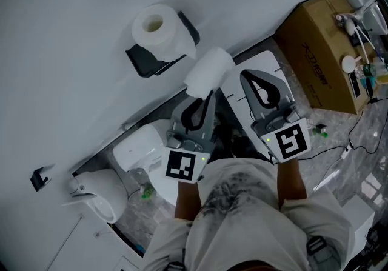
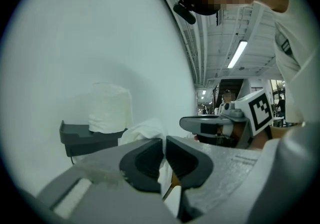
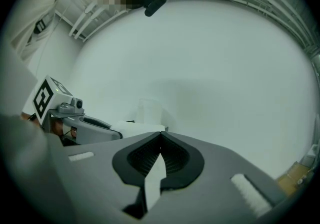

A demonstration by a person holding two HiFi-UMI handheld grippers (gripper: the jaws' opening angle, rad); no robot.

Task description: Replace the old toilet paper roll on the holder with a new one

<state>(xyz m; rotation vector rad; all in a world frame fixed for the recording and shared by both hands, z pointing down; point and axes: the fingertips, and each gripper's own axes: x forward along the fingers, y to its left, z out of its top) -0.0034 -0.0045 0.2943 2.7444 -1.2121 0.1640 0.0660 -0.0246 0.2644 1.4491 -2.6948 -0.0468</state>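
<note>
White wall (image 1: 73, 9); holder (image 1: 144, 62) partly under roll (image 1: 155, 26)

The cardboard box (image 1: 315, 51) bears dark print, too blurred to read.

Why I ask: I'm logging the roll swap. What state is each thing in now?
Left tool: shut on the held toilet paper roll.
Held toilet paper roll: clamped, in the air beside the holder.
Right tool: shut, nothing in it.
Other toilet paper roll: standing upright on the holder's top.
Holder: mounted on the wall, carrying that roll.
</note>
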